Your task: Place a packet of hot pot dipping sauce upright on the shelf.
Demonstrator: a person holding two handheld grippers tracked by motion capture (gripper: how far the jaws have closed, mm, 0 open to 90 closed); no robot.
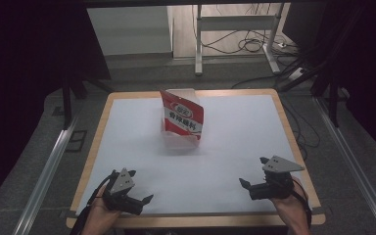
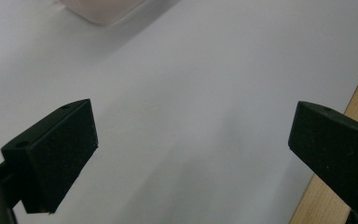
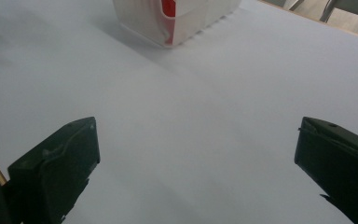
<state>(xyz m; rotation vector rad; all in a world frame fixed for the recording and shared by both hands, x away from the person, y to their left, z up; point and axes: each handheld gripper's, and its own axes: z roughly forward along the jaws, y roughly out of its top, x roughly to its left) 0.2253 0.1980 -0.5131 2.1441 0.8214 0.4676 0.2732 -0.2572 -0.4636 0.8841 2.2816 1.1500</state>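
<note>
So in the high view there's a red and white bag (image 1: 182, 117) standing upright a bit above the middle of the frame, on a white table (image 1: 225, 161) with a wooden edge. The left gripper (image 1: 140, 186) sits at the lower left and the right gripper (image 1: 254, 172) at the lower right, both well apart from the bag, each held in a hand, jaws spread wide with nothing between them.

Left gripper view: the two black jaws are far apart over bare white tabletop, and the pale bottom of the bag (image 2: 103, 9) pokes in at the top left.

Right gripper view: same deal, jaws wide apart and empty, with the bag (image 3: 177, 18) at the top centre.
</note>
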